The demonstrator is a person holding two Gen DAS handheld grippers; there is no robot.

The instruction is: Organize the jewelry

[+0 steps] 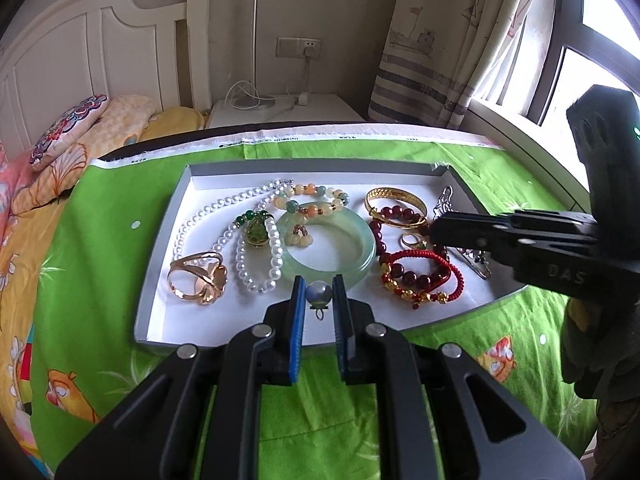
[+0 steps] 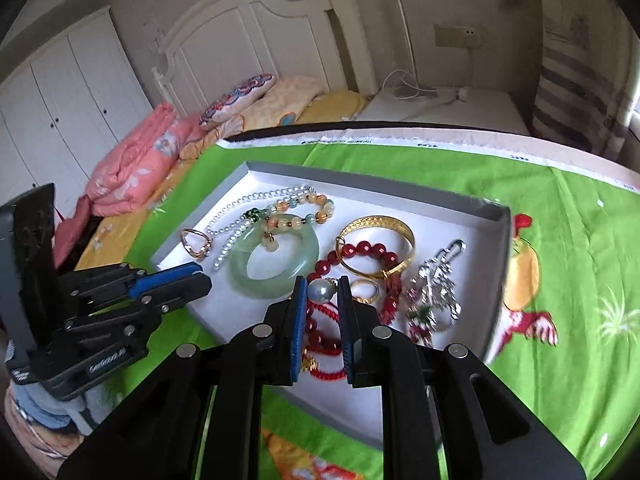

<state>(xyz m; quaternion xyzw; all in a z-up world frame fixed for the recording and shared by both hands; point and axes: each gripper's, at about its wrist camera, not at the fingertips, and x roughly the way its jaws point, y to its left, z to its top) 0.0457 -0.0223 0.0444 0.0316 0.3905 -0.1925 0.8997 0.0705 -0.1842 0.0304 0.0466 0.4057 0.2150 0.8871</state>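
Observation:
A shallow white tray on a green cloth holds the jewelry: a jade bangle, a white pearl necklace, a gold ring, a gold bangle and dark red bead bracelets. My left gripper is shut on a grey pearl earring just above the tray's near edge. My right gripper is shut on a second grey pearl earring over the red bracelets. The tray and jade bangle also show there.
A silver brooch and a small gold ring lie at the tray's right side. The green cartoon-print cloth covers the table. A bed with pillows is left, a nightstand behind, a curtain and window right.

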